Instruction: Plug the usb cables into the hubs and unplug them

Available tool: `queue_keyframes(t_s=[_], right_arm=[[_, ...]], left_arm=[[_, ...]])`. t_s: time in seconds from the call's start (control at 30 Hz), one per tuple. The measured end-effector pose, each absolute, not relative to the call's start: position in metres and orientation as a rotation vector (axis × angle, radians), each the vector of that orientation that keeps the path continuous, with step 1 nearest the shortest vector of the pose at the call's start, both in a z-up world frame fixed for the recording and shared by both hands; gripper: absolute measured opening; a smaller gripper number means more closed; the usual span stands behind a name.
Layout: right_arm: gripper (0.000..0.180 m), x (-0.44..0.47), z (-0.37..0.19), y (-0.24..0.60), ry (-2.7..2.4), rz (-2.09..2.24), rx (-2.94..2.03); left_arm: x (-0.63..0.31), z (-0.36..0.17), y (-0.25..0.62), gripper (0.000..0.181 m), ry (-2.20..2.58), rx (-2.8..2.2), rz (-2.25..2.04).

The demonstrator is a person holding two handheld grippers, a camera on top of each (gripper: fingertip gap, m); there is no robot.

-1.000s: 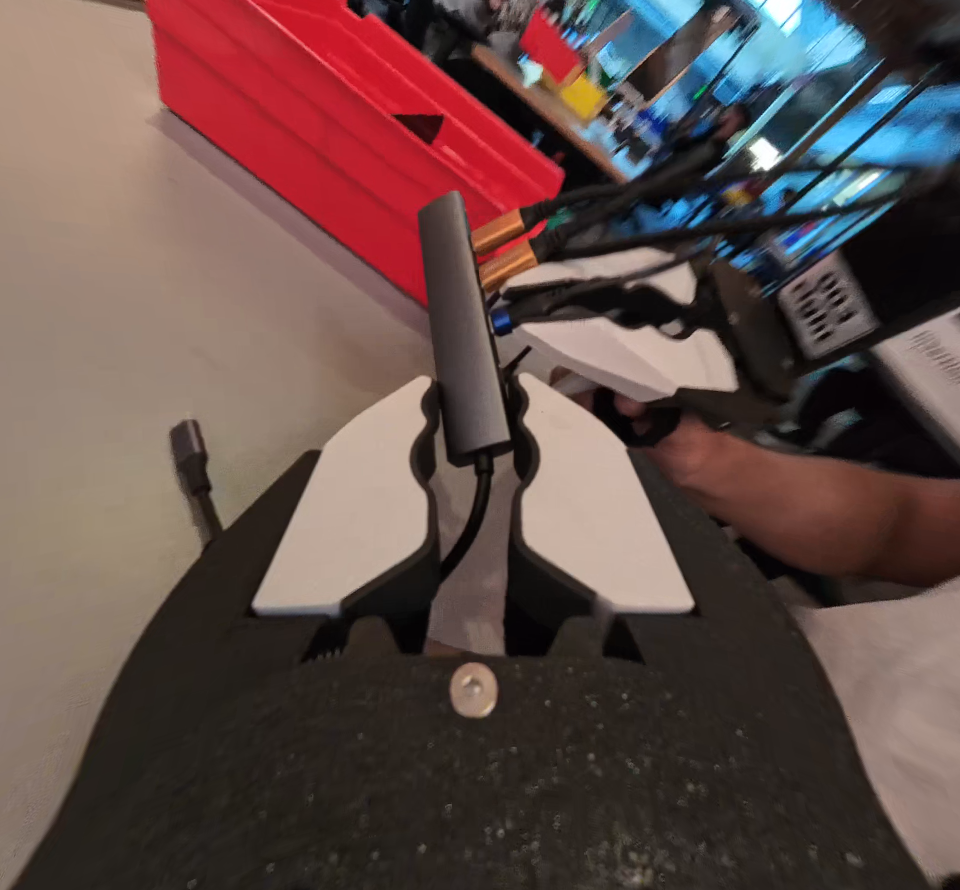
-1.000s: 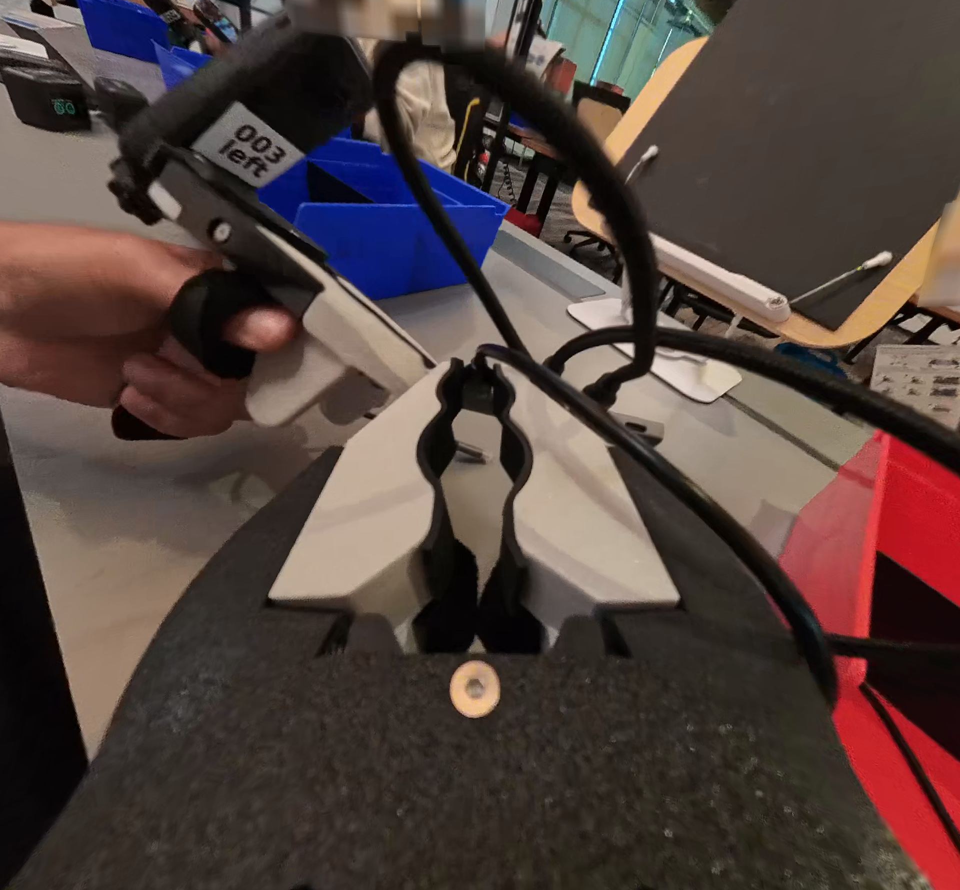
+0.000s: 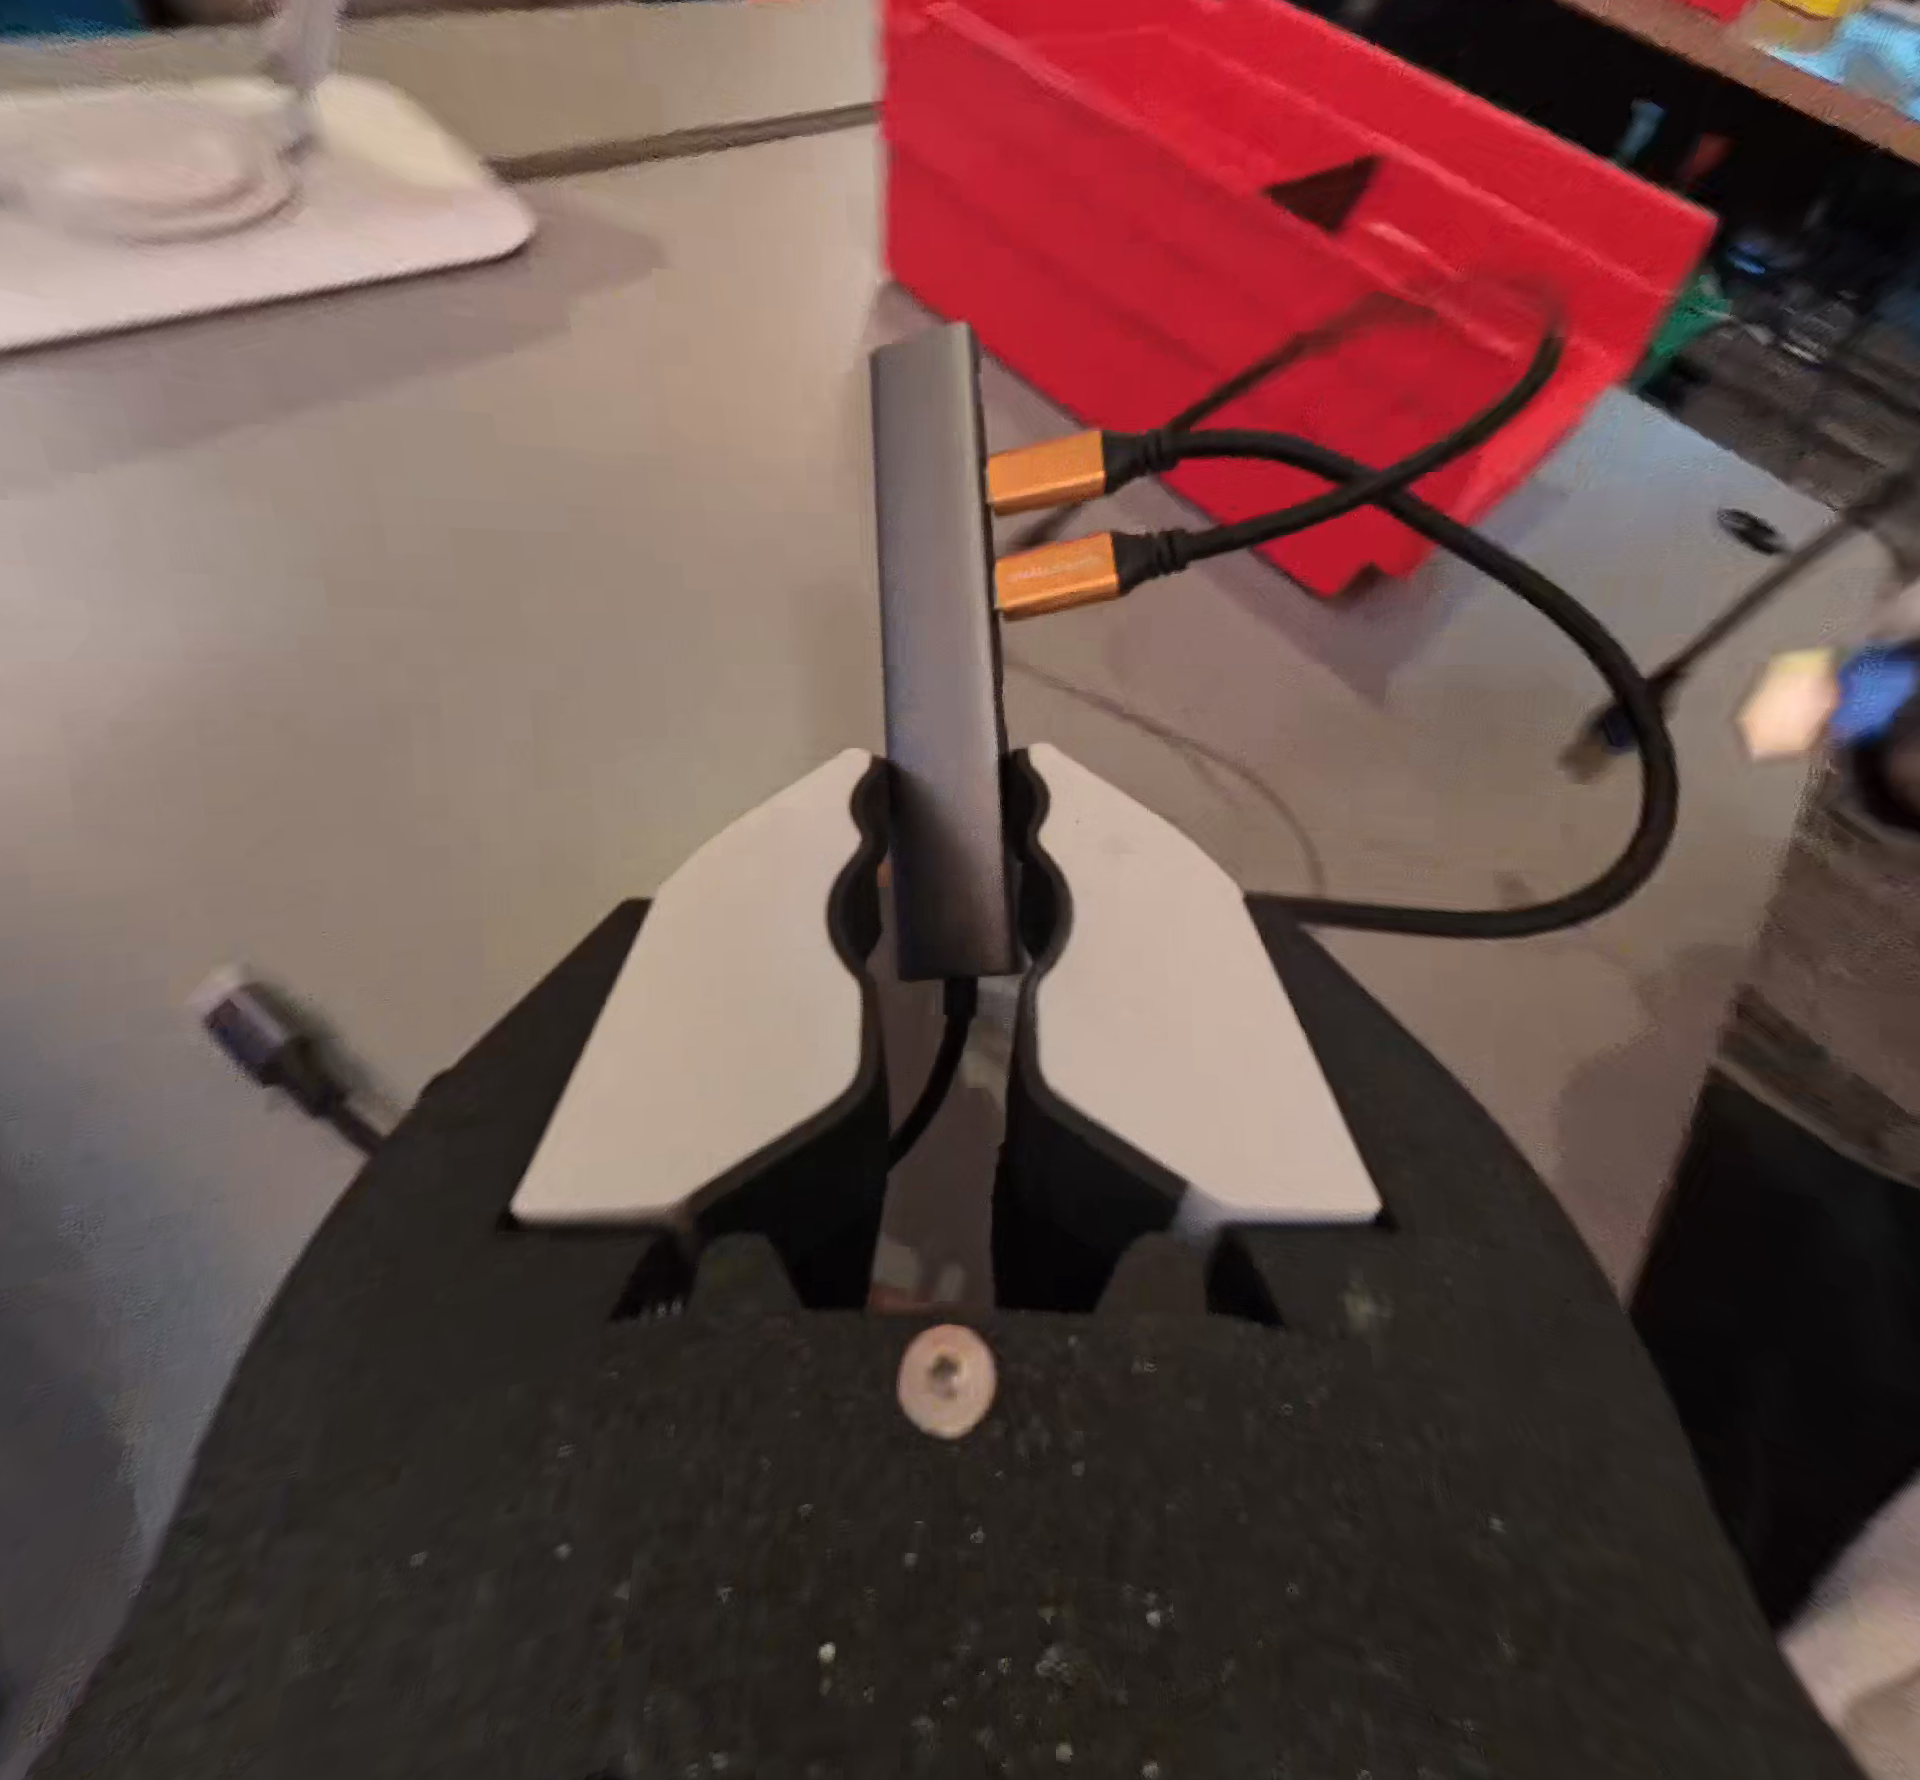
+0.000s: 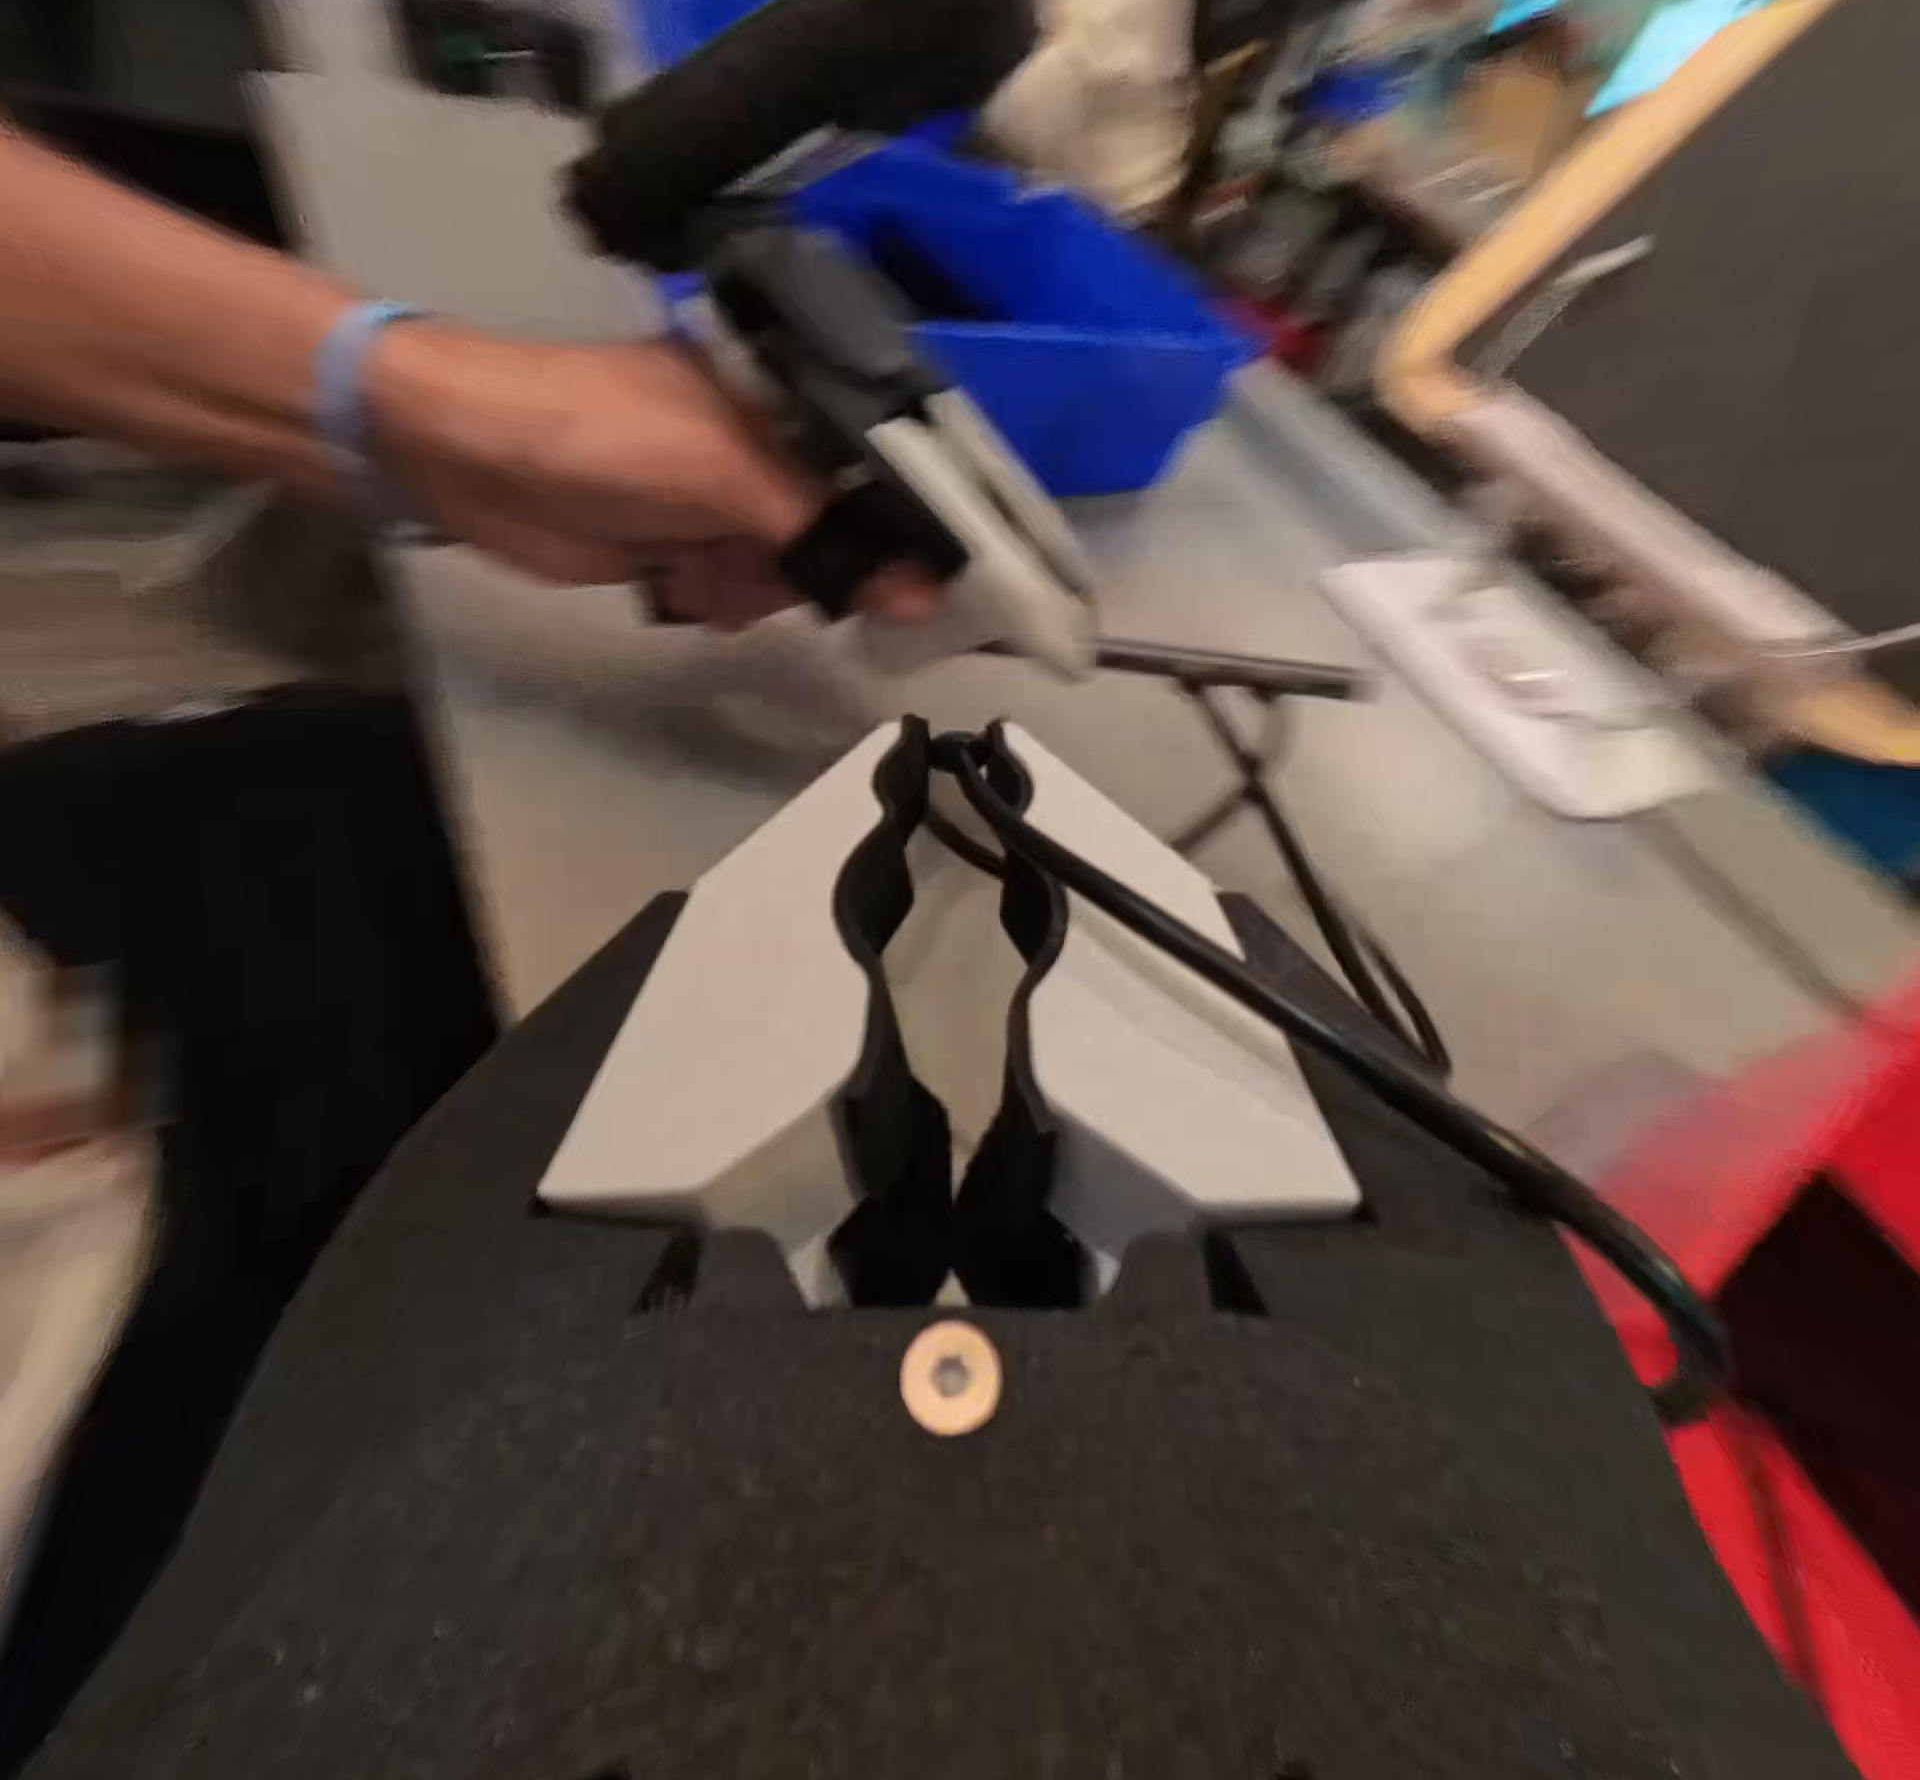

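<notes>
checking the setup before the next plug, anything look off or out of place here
Nothing looks damaged or spilled. The left gripper clamps the grey hub upright, two orange plugs seated squarely. The right gripper pinches a black cable. Heavy blur hides finer detail.

Brushed dark-grey metal on the hub (image 3: pixel 940 650), a soft satin sheen down its long face, and two plugs (image 3: pixel 1047 517) on its side in glossy orange anodised metal. Their cables (image 3: pixel 1621 691) look braided, matt black cloth. The left gripper (image 3: pixel 945 780) shows smooth pale plastic fingers (image 3: pixel 727 992) lined with black rubbery pads, on a grainy, speckled black body. Red bin (image 3: pixel 1195 203): hard plastic, slightly shiny. Table (image 3: pixel 416 587) smooth, matt beige. Right gripper (image 4: pixel 951 738), same pale plastic, pinches a slick black cable (image 4: pixel 1247 992), shiny this one, not braided
</notes>
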State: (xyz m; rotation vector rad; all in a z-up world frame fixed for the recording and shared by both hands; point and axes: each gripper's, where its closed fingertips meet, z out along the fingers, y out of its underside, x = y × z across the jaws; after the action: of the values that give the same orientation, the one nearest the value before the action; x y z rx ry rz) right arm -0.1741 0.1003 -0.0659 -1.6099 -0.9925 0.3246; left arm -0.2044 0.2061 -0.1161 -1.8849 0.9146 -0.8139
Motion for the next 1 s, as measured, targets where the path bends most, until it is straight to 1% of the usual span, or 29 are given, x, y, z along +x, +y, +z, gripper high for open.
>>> queue_keyframes(t_s=[0.07, 0.1, 0.23, 0.33, 0.43, 0.57, 0.67, 0.73, 0.83, 0.9, 1.0], right_arm=[[0.01, -0.167, -0.073, 0.08, -1.105, 0.519, -1.743], [0.01, -0.16, -0.066, 0.069, -1.15, 0.614, -1.784], [0.009, -0.11, 0.009, 0.06, -1.09, 0.742, -1.698], [0.01, -0.066, 0.059, 0.09, -0.849, 0.831, -1.644], [0.009, -0.027, 0.069, 0.131, -0.58, 1.006, -1.697], [0.009, 0.003, 0.033, 0.177, -0.304, 1.265, -1.773], [0.01, 0.019, -0.026, 0.202, -0.157, 1.275, -1.977], [0.011, 0.033, -0.078, 0.21, -0.095, 1.132, -2.22], [0.027, 0.056, -0.128, 0.206, -0.091, 0.868, -2.519], [0.043, 0.072, -0.144, 0.201, -0.127, 0.653, -2.641], [0.048, 0.101, -0.157, 0.19, -0.196, 0.28, -2.772]], left_arm=[[-0.192, -0.114, 0.195, 0.021, 0.96, -1.871, -0.829], [-0.19, -0.114, 0.195, 0.021, 0.96, -1.86, -0.834], [-0.191, -0.118, 0.193, 0.021, 0.973, -1.872, -0.875], [-0.191, -0.119, 0.191, 0.021, 0.974, -1.874, -0.878], [-0.189, -0.122, 0.188, 0.021, 1.009, -1.876, -0.876], [-0.187, -0.128, 0.183, 0.021, 1.012, -1.896, -0.902], [-0.188, -0.127, 0.18, 0.021, 1.027, -1.892, -0.892], [-0.188, -0.128, 0.178, 0.021, 1.049, -1.892, -0.883], [-0.189, -0.13, 0.179, 0.021, 1.047, -1.896, -0.881], [-0.19, -0.13, 0.18, 0.021, 1.041, -1.897, -0.881], [-0.191, -0.128, 0.181, 0.021, 1.037, -1.887, -0.873]])
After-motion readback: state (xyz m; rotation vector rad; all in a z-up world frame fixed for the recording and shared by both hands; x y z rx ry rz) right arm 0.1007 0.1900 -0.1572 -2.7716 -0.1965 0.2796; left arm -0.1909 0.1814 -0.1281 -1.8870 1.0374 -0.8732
